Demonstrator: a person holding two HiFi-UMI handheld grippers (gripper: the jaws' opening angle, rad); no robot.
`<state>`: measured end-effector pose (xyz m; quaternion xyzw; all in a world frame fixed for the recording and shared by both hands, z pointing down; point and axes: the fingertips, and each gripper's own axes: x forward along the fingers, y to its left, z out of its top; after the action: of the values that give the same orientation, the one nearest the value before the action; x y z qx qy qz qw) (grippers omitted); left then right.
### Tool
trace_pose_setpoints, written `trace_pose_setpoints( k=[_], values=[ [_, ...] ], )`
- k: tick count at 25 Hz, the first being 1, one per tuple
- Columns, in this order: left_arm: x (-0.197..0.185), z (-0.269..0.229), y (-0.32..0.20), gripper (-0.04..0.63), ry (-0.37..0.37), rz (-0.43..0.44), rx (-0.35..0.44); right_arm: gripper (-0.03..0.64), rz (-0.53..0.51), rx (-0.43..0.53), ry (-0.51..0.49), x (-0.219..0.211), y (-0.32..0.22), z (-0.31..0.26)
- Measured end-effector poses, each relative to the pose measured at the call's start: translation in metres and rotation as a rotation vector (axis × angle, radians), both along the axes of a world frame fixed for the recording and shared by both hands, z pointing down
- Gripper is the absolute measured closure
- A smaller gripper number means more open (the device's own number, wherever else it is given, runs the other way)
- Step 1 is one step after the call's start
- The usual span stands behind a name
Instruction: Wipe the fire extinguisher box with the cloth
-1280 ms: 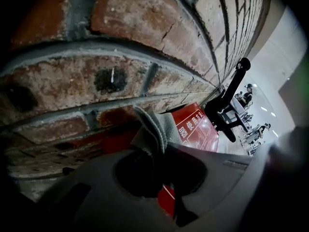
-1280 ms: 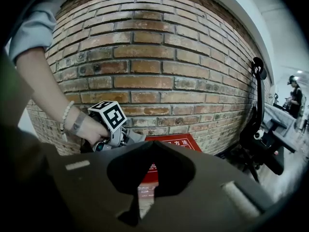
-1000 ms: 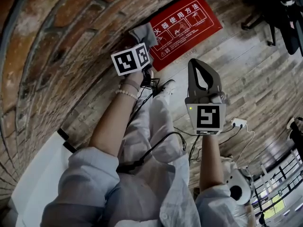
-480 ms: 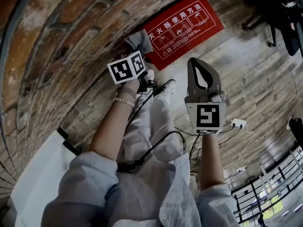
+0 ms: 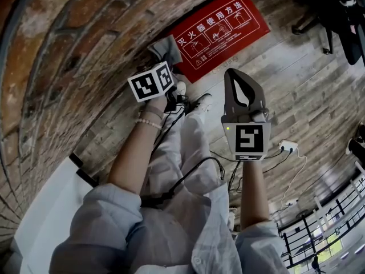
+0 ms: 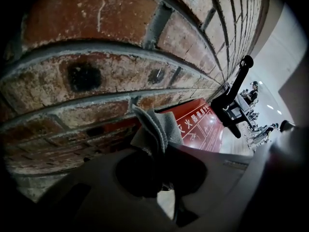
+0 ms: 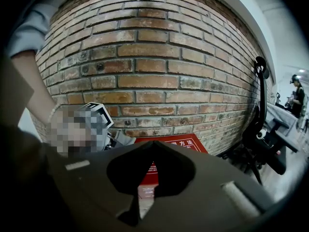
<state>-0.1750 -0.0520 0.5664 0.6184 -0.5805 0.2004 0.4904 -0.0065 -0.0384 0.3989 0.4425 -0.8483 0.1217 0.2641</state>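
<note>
The red fire extinguisher box point(image 5: 219, 30) with white print lies against the foot of the brick wall point(image 5: 68, 50). A grey cloth point(image 5: 165, 49) is bunched at the box's left end, touching it. My left gripper point(image 5: 169, 59) is shut on that cloth, its marker cube just behind. In the left gripper view the cloth point(image 6: 157, 129) sticks out from the jaws in front of the red box point(image 6: 198, 127). My right gripper point(image 5: 235, 73) hangs above the floor to the right of the box, shut on nothing. Beyond its tips point(image 7: 153, 144) the right gripper view shows the box point(image 7: 178, 143).
Wood-look floor point(image 5: 296, 90) runs right of the box. A black office chair point(image 5: 331, 16) stands at the far right. Cables and a white power strip point(image 5: 287, 148) lie on the floor near my legs. A white panel point(image 5: 40, 216) leans at the lower left.
My left gripper has drawn the cloth down and to the left, from over the box's left end to its edge by the wall. The right gripper has hardly moved.
</note>
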Motion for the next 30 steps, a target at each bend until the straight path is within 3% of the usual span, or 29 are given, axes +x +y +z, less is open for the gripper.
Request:
trace_pose_setpoints(
  k=[6, 12, 30],
  values=[
    [0.003, -0.007, -0.002, 0.584, -0.017, 0.022, 0.012, 0.609, 0.021, 0.012, -0.011, 0.005, -0.001, -0.001],
    [0.023, -0.03, -0.004, 0.584, 0.032, 0.019, 0.062, 0.609, 0.04, 0.004, -0.009, 0.018, 0.001, -0.001],
    [0.149, -0.057, -0.045, 0.584, 0.193, 0.111, 0.144, 0.609, 0.136, -0.001, -0.022, 0.081, 0.002, 0.013]
  ],
)
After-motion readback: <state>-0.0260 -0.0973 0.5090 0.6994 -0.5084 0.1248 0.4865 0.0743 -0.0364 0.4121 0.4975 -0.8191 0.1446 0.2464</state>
